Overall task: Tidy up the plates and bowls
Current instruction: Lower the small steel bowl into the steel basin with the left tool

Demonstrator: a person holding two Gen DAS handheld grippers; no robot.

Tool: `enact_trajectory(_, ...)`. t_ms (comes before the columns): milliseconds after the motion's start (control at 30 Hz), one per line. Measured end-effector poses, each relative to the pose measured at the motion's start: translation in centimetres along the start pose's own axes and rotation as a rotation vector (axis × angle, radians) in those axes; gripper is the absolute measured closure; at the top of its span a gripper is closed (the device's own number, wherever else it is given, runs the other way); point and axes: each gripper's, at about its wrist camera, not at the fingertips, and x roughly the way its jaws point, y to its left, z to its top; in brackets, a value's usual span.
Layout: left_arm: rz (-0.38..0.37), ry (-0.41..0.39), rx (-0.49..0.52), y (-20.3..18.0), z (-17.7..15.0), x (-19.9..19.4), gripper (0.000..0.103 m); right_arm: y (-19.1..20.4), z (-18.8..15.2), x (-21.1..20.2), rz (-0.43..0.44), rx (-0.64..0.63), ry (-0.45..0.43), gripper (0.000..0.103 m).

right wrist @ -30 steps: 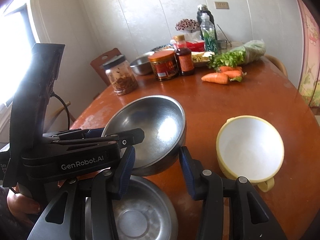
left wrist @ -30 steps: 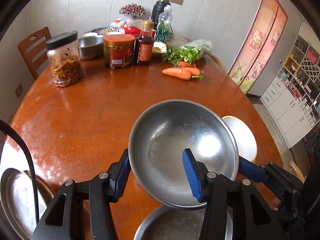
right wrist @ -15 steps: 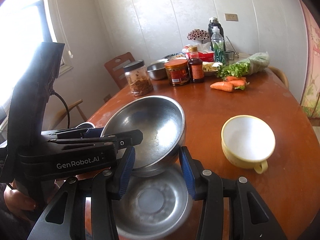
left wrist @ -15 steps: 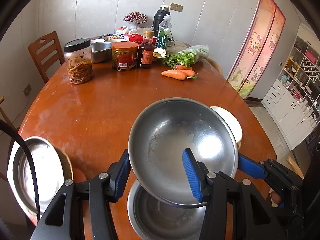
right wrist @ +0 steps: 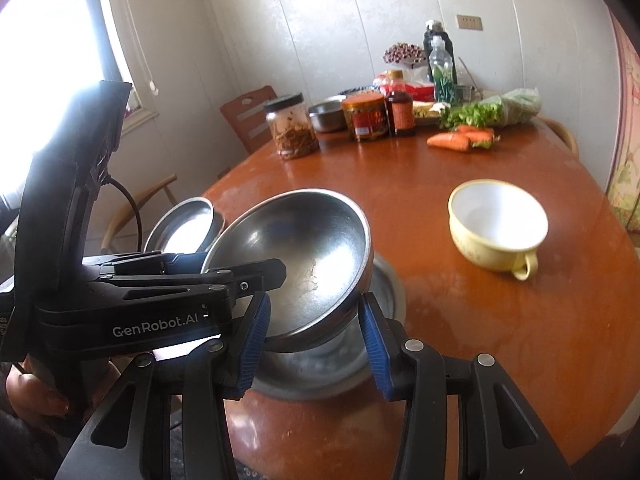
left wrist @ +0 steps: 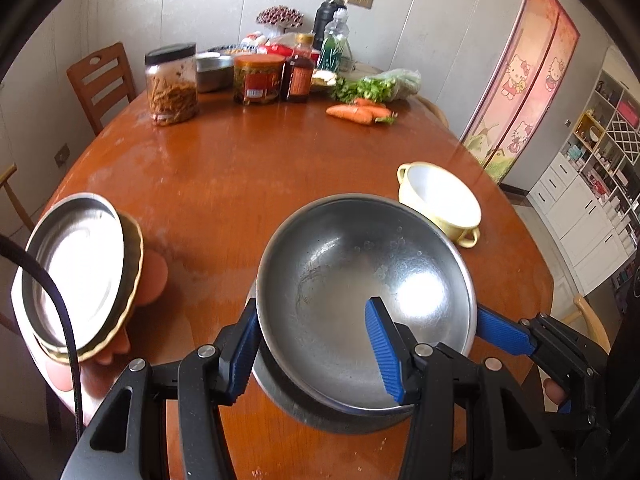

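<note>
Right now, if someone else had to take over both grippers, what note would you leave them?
Left gripper: fingers straddle the near rim of the tilted steel bowl, one inside, one outside; clamping unclear.
Right gripper: fingers flank that bowl's lower wall; grip unclear.
A second steel bowl sits on the table directly beneath. The yellow bowl stands apart. A bare hand holds the plate stack.
Done: bowl positioned over its mate.
Left: nest it, then probably add the yellow bowl.

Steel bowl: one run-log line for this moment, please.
steel bowl: tilted, over lower steel bowl | left tongs: straddle rim, closure unclear | right tongs: at its other side, closure unclear | yellow bowl: apart, on table
</note>
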Motion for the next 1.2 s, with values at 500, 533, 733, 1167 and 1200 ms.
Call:
enact_trajectory(500, 0.005, 0.039, 0.012, 0.1, -0.7, 1.4, 0.052, -0.5, -1.0, 1.1, 0.003, 0.015, 0.061, 0.055)
enact_trajectory(533, 0.004, 0.041, 0.014, 0.0, -0.7, 1.4, 0.052, -0.6, -1.0, 1.2, -0.001, 0.019, 0.066, 0.055)
enact_trajectory(733, 0.007, 0.053, 0.021, -0.2, -0.8, 1.8, 0.052, -0.7, -1.0, 1.6, -0.025, 0.010, 0.079, 0.054)
enact_trajectory(1167, 0.002, 0.044, 0.024, -0.3, -0.6, 1.7, 0.051, -0.7, -0.8, 1.5, -0.030, -0.008, 0.076, 0.053)
enact_trajectory(1200, 0.003, 0.039, 0.027, -0.3, -0.6, 1.6, 0.051, -0.7, -0.8, 1.5, -0.028, -0.010, 0.073, 0.053)
